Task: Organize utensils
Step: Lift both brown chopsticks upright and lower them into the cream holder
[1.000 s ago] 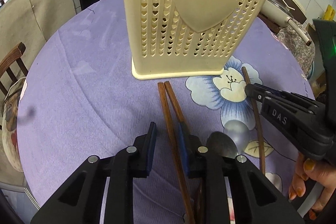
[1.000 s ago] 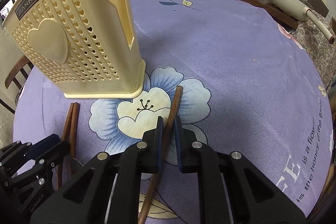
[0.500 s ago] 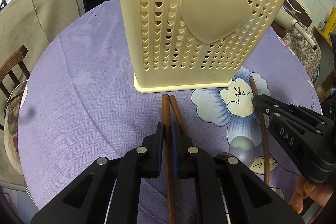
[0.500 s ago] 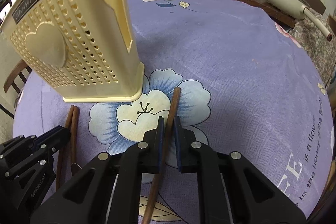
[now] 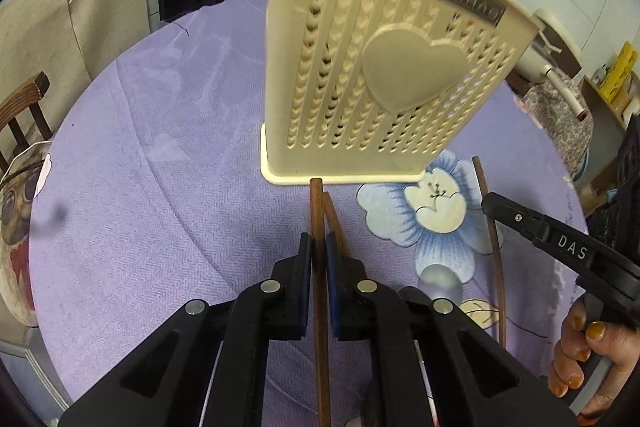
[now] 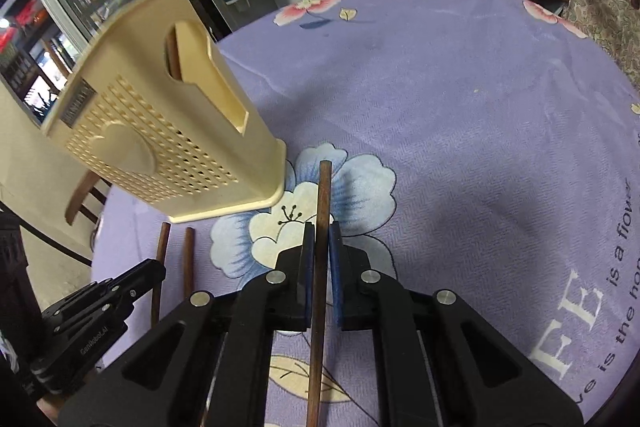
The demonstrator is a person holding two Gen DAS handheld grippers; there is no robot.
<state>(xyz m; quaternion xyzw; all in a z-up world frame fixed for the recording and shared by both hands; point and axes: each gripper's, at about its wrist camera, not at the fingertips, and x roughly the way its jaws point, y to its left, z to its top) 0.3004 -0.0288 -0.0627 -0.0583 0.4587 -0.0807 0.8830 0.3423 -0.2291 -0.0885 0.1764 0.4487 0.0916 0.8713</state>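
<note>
Two grippers each clamp one wooden chopstick. Your left gripper [image 5: 319, 251] has its blue pads pressed against both sides of a dark brown chopstick [image 5: 316, 203]; the stick runs straight down the centreline of the jaws, and its tip projects forward to just short of the base of the cream utensil holder [image 5: 372, 75]. A second chopstick [image 5: 335, 223] lies on the purple tablecloth [image 5: 160, 167] immediately beside the right pad, outside the grip. Your right gripper [image 6: 321, 247] is likewise closed on its own chopstick [image 6: 323, 195], which passes centrally between the pads and extends forward over the printed flower [image 6: 304, 211]. In the right wrist view, the holder stands up and to the left of that stick's tip, apart from it.
</note>
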